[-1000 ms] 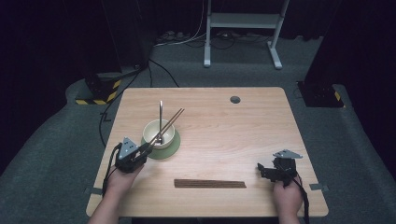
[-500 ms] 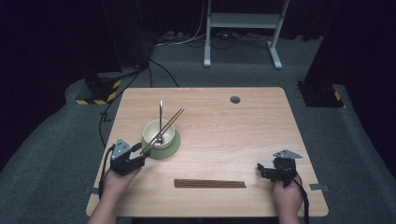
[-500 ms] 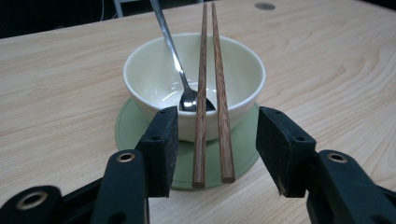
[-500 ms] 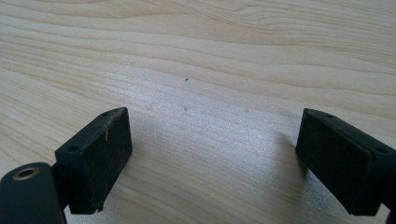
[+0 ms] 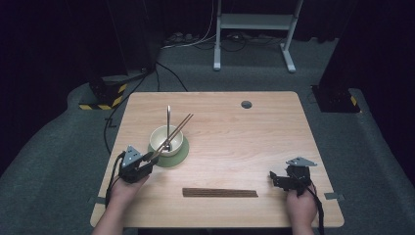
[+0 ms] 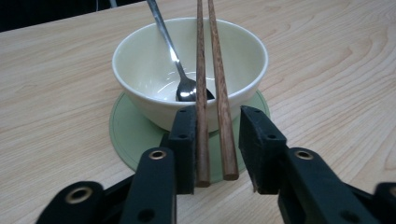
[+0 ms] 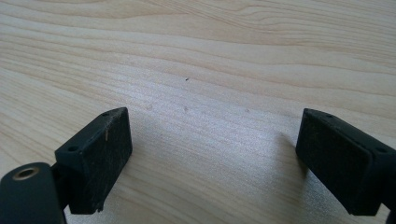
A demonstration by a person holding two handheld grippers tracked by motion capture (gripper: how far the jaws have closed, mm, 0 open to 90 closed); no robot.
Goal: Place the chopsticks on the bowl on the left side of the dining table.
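Chopsticks (image 6: 212,88) lie side by side across the rim of a cream bowl (image 6: 140,70), their near ends sticking out between the jaws of the left tongs (image 6: 216,140). In the left gripper view the left jaw's pad touches the nearer stick, while a gap shows between the other stick and the right pad, so the pair is bracketed but not pinched; these jaws have just been closing in on it. A metal spoon (image 6: 180,74) rests inside the bowl, its handle leaning over the far rim. The bowl sits on a round green coaster (image 6: 126,135), left of centre on the wooden tabletop (image 5: 274,137).

In the high view the left tongs (image 5: 147,159) sit just beside the coaster's near-left edge. A dark wooden strip (image 5: 220,192) lies flat near the front edge, between the two hands. At the front right, the right tongs (image 5: 274,180) hover low over bare wood, jaws spread wide with nothing between them.
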